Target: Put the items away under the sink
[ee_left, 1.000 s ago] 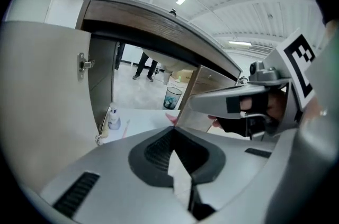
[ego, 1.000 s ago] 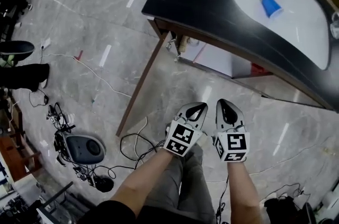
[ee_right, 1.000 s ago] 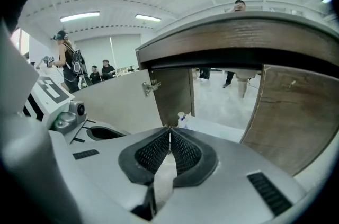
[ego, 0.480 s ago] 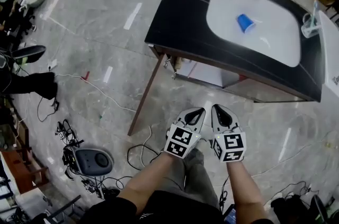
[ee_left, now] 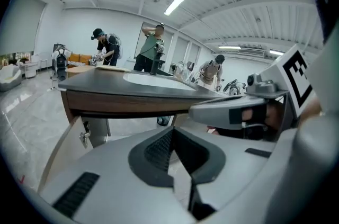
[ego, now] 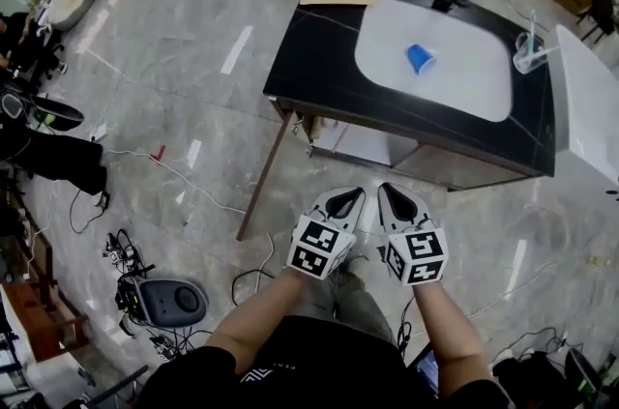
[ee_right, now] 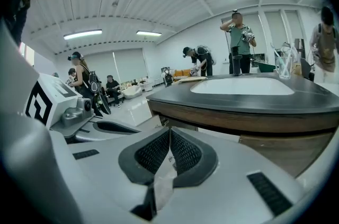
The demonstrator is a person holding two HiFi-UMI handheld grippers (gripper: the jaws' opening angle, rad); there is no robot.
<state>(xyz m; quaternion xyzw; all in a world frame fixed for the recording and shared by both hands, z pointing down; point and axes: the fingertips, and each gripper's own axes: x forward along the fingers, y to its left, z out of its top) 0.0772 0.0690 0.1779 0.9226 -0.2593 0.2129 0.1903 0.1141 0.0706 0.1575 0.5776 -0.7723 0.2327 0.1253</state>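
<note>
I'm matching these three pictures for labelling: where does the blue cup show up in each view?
Head view: the blue cup lies in the white basin, right of centre near the top.
Left gripper view: not in it; the basin shows edge-on, near the middle.
Right gripper view: not in it; the basin shows at right.
Shared landmark: the white basin in the black countertop.

The desk stands in front of me, with the sink set into its top. A cup lies in the sink, and a glass stands at the sink's right end. My left hand-held gripper and right hand-held gripper sit side by side before the desk's front edge. Cables lie on the floor to my left.
</note>
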